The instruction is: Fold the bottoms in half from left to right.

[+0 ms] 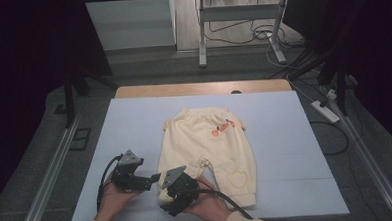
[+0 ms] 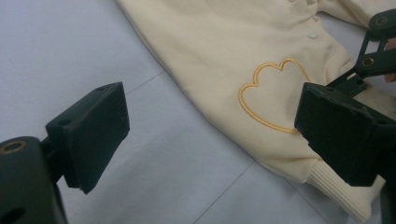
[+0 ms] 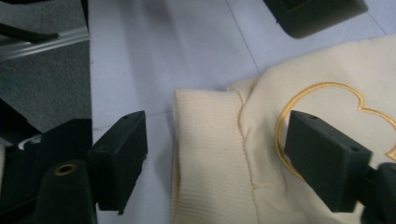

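Cream baby trousers (image 1: 205,140) lie flat on a pale blue mat (image 1: 134,123), legs toward the person. Both grippers sit at the near left leg. My right gripper (image 1: 163,193) (image 3: 215,158) is open, and the ribbed cuff (image 3: 210,154) lies between its jaws with a gap on the left side. One of its jaws stands over the orange heart outline (image 3: 322,93). My left gripper (image 1: 156,178) (image 2: 210,135) is open just left of that leg. Bare mat lies between its jaws, and its right jaw hangs over the leg by the heart outline (image 2: 273,93) and cuff (image 2: 341,191).
The mat covers a wooden table whose far edge (image 1: 203,88) shows. A power strip (image 1: 325,111) and cables lie on the floor to the right, and a metal stand (image 1: 200,35) rises behind the table. Bare mat lies left and right of the trousers.
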Available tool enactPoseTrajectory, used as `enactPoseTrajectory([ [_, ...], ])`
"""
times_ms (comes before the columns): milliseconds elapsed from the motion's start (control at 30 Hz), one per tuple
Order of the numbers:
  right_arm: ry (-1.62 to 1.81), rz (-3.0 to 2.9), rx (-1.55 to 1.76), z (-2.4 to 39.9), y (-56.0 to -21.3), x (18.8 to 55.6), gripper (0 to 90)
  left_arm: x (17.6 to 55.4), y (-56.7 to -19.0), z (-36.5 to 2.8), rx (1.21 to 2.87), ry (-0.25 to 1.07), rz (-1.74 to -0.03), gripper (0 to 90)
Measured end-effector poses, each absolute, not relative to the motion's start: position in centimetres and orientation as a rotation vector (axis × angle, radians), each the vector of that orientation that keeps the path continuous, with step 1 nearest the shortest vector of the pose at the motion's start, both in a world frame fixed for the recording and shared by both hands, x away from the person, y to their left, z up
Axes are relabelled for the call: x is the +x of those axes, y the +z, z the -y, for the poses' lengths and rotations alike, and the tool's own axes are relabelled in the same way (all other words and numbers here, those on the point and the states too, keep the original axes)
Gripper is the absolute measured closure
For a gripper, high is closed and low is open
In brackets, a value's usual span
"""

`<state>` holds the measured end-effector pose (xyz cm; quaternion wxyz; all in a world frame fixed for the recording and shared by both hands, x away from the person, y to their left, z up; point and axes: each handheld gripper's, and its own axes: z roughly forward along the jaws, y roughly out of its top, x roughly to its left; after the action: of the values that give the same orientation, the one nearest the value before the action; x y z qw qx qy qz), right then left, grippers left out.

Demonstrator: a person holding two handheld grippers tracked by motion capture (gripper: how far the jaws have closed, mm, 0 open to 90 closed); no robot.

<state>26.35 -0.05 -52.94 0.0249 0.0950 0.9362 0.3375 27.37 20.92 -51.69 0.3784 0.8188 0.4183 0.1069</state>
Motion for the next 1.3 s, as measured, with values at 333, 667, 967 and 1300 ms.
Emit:
enactPoseTrajectory([
  [333,0.973,-2.835,0.248,0.7,-52.5,26.3,67.5,27.4,-51.7,-20.9,2.103,0.277,-1.065,10.1],
  [667,1.054,-2.847,0.301,1.6,-50.8,26.6,75.7,27.5,-51.8,-20.9,2.098,0.274,-1.068,10.1],
  [967,1.114,-2.839,0.317,2.1,-49.8,26.4,75.8,27.5,-51.7,-20.9,2.096,0.274,-1.068,10.2],
  [1300,1.116,-2.848,0.32,2.2,-50.0,26.4,75.8,28.9,-51.2,-20.4,2.081,0.284,-1.079,10.8],
])
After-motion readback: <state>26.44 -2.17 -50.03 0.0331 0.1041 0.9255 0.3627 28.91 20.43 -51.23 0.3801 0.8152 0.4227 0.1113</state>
